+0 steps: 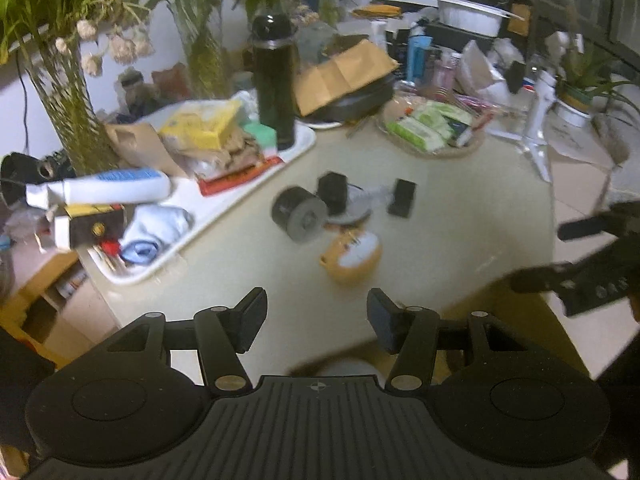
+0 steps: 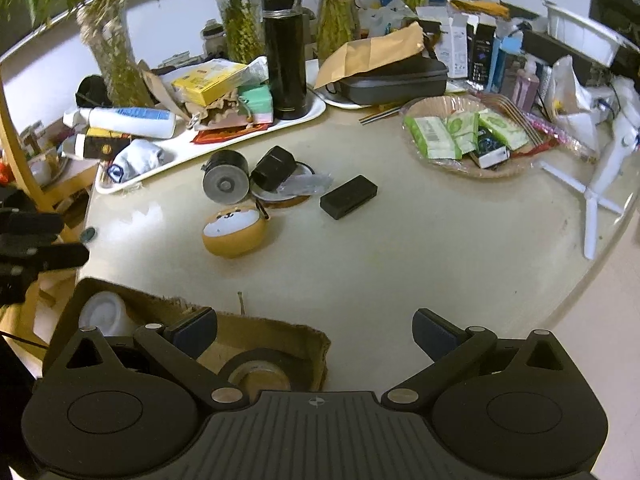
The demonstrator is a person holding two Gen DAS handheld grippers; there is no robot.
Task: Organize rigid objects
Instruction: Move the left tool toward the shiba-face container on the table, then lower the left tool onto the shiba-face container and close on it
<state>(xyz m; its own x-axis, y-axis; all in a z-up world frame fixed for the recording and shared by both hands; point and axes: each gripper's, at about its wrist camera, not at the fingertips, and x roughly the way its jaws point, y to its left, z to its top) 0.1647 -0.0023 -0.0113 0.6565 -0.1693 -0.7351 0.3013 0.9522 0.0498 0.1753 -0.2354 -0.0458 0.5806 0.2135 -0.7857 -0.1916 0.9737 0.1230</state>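
Observation:
On the round cream table [image 2: 400, 248] lie an orange dog-face case [image 2: 234, 232], a grey-ended black cylinder [image 2: 225, 182], a black hexagonal object [image 2: 274, 168] and a flat black box [image 2: 349, 197]. They also show in the left wrist view: case [image 1: 352, 258], cylinder [image 1: 300, 214], hexagonal object [image 1: 333, 192], flat box [image 1: 402, 197]. A brown cardboard box [image 2: 280, 332] at the near edge holds a black tape roll [image 2: 260, 368] and a white cup [image 2: 102, 314]. My left gripper [image 1: 317, 316] is open and empty. My right gripper [image 2: 316, 332] is open and empty above the box.
A white tray [image 2: 316, 110] at the back left carries a black flask [image 2: 285, 48], a tube, boxes and packets. A woven basket [image 2: 424, 108] holds green packets. Glass vases with plants [image 2: 112, 60] stand behind. A white tripod [image 2: 592, 196] lies at right.

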